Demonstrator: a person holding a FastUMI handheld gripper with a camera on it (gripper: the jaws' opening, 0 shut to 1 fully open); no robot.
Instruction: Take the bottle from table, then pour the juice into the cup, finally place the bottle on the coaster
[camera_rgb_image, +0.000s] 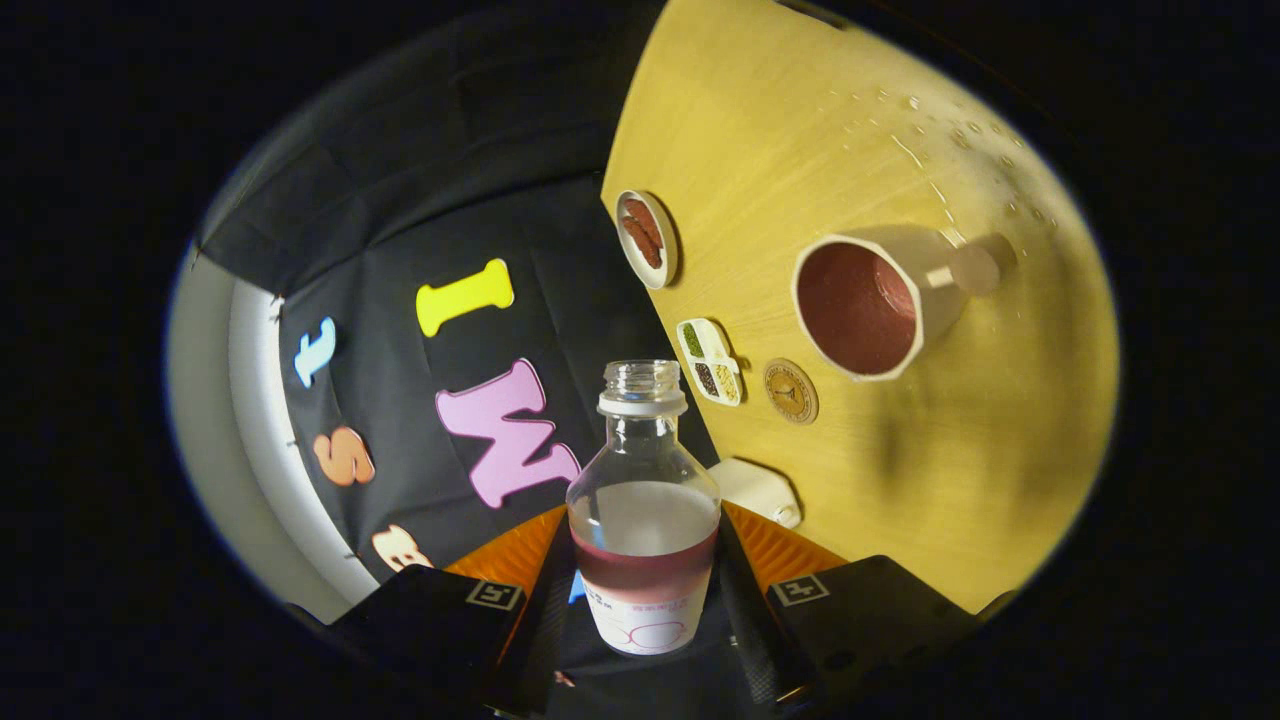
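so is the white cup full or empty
Partly filled: dark red juice lies inside the white faceted cup. The tongs are shut on the uncapped clear plastic bottle, which holds a little juice.

Hand-held gripper (645, 590) clamps the uncapped clear plastic bottle (643, 500); beyond it, white faceted cup (880, 305) holds reddish juice near the round brown coaster (791, 391).

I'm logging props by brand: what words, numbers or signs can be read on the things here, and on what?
Bottle label, clamped between the gripper fingers: print too blurred to read.
Coaster: round emblem, too small to read.
Cup: no text.
Finger tags: square code marks, no words.
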